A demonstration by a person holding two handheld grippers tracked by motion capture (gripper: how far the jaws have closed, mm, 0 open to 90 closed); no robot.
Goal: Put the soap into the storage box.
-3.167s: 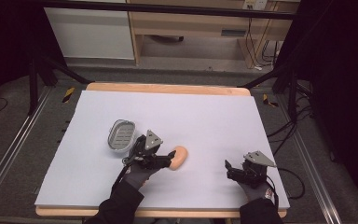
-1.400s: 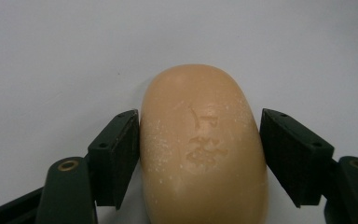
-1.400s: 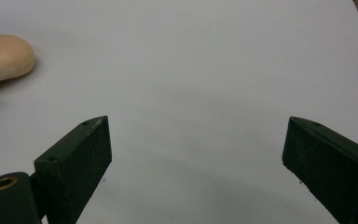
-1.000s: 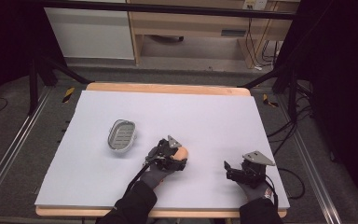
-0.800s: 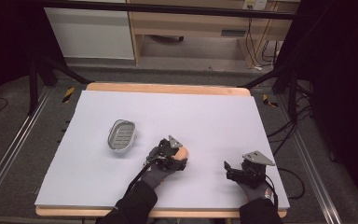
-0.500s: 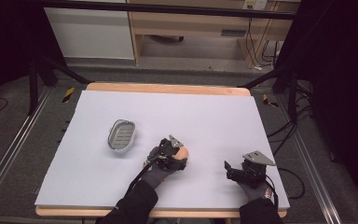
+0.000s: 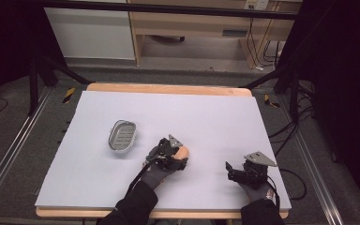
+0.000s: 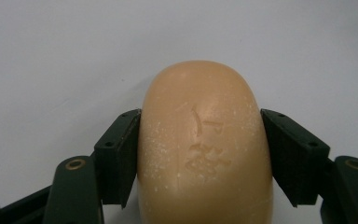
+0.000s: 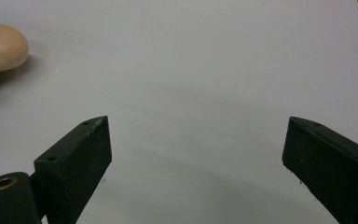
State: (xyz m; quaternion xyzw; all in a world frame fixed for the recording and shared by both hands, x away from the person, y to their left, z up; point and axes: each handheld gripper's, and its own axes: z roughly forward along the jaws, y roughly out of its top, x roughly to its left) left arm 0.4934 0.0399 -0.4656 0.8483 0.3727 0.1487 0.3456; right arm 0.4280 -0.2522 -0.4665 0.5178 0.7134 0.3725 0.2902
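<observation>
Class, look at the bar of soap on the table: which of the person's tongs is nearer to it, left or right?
Left. The left tongs have both jaws pressed against the sides of the soap. The right tongs sit open, well off to its right.

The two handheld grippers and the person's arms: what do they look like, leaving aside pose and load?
The left claw has matte black blocky jaws with small screw holes and brass-ringed pivots; the right claw matches. In the high view each carries a grey three-cornered plate on top, and a black cable trails from the right one. The person wears grey gloves and dark sleeves.
</observation>
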